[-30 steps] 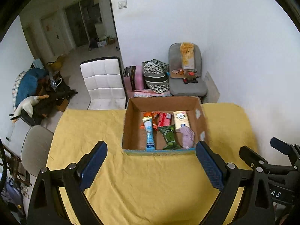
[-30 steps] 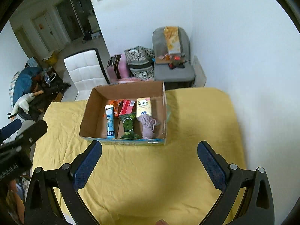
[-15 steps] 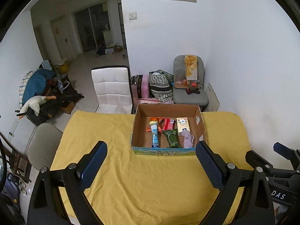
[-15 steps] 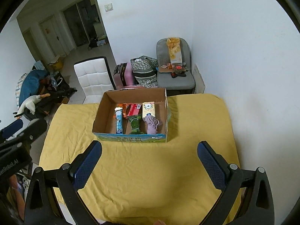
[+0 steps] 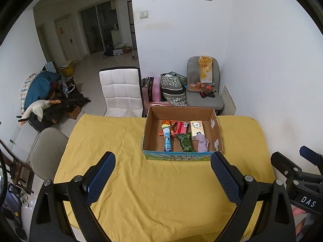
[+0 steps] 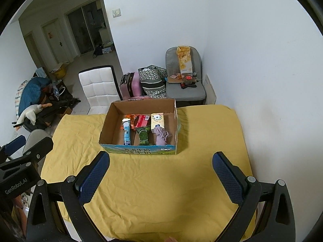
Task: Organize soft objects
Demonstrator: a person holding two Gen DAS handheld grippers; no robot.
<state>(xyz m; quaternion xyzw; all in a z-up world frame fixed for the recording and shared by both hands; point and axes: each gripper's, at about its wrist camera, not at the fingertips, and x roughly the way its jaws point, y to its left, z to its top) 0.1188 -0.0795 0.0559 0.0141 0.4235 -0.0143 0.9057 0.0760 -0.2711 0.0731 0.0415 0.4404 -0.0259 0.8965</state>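
Both claws are wide apart and hold nothing: the left gripper (image 5: 162, 178) and the right gripper (image 6: 160, 178) hang above the yellow cloth (image 5: 157, 197) of the table, side by side, well apart from the cardboard box (image 5: 181, 156). This box stands on the far half of the cloth. Inside it lie a blue tube (image 5: 167, 139), a green packet (image 5: 185, 142), a cream tissue pack (image 5: 196, 128), a red packet (image 5: 181, 126) and a purple soft cloth (image 5: 202, 144) in the near right corner, touching the tissue pack.
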